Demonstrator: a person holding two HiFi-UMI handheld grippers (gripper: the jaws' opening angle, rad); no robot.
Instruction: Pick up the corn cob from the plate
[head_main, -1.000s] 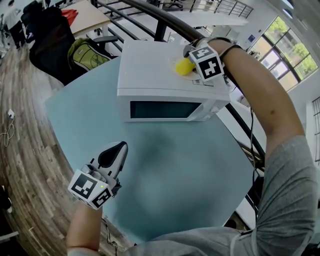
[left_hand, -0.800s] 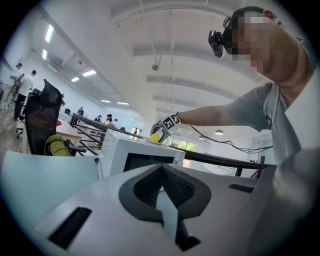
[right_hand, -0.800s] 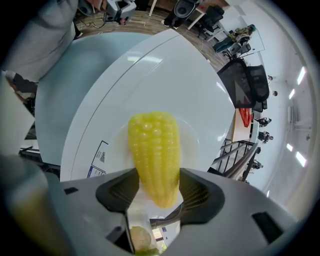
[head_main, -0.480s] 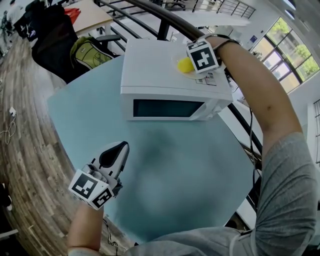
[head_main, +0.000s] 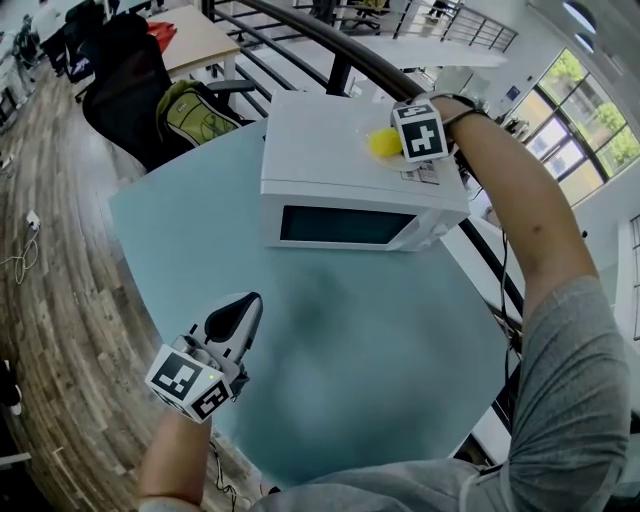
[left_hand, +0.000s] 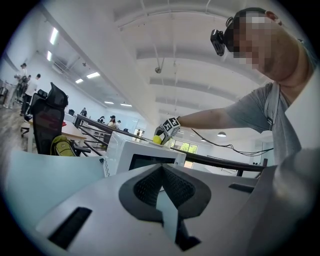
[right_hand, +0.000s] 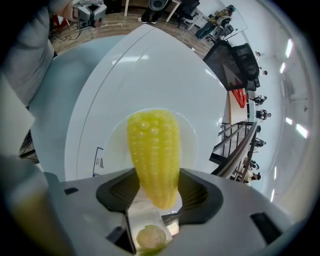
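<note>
A yellow corn cob (right_hand: 154, 150) stands out over a clear round plate (right_hand: 114, 145) on top of a white microwave (head_main: 330, 150). My right gripper (right_hand: 158, 191) is shut on the cob's near end, with a dark pad on each side of it. In the head view the corn cob (head_main: 384, 142) shows just left of the right gripper's marker cube (head_main: 419, 130). Whether the cob touches the plate I cannot tell. My left gripper (head_main: 232, 318) hangs over the table's front left, shut and holding nothing. In the left gripper view the left gripper (left_hand: 162, 187) points towards the microwave (left_hand: 135, 157).
The microwave stands at the far side of a pale blue table (head_main: 380, 340). A dark railing (head_main: 340, 60) runs behind it. A chair with a green backpack (head_main: 190, 110) is at the far left. Wooden floor (head_main: 50, 300) lies beyond the table's left edge.
My right gripper has tilted and drawn closer in on the corn cob atop the microwave. The head view has shifted a little. The left gripper has stayed where it was.
</note>
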